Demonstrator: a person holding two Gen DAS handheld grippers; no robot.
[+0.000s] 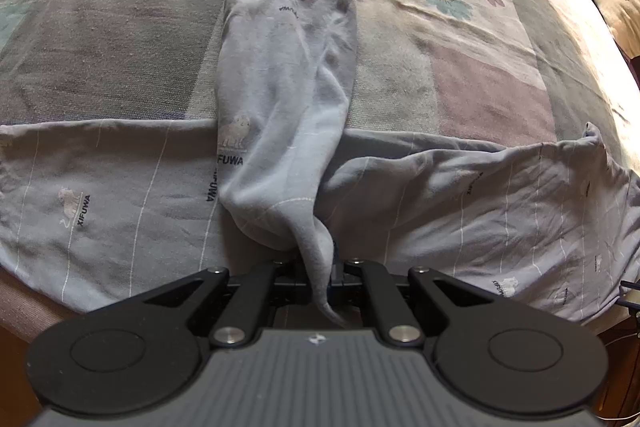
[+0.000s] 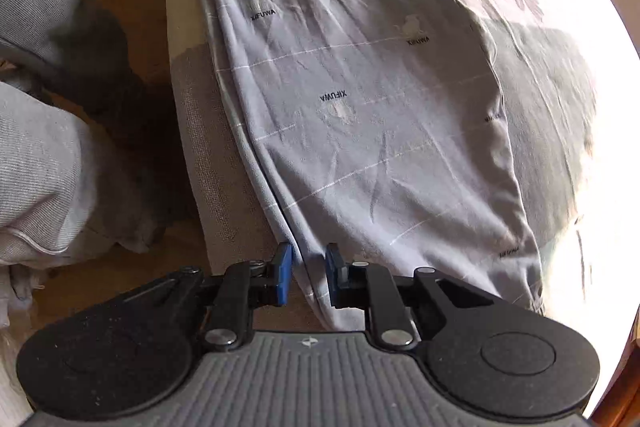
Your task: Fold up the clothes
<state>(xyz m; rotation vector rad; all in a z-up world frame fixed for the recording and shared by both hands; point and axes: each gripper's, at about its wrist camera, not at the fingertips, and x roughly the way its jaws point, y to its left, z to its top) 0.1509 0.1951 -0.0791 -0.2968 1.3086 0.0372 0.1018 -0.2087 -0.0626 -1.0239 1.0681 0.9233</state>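
1. A patchwork bedsheet (image 1: 460,27) with flower prints is covering the bed.
2. A grey garment (image 1: 120,187) printed XIFUWA is lying across the near edge, one part (image 1: 288,67) stretching away.
3. The left gripper (image 1: 318,277) is pinching its twisted tip.
4. The right gripper (image 2: 308,275) is standing spread around the garment's edge.

Soft matt cloth garment (image 1: 280,99) (creased) over woven bedspread (image 1: 120,39)

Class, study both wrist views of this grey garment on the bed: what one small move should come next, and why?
Probably the left gripper should lay its pinched strip across the grey garment, then release. Its jaws clamp that fabric, while the right gripper stands open astride the hem, apparently not clamping it.
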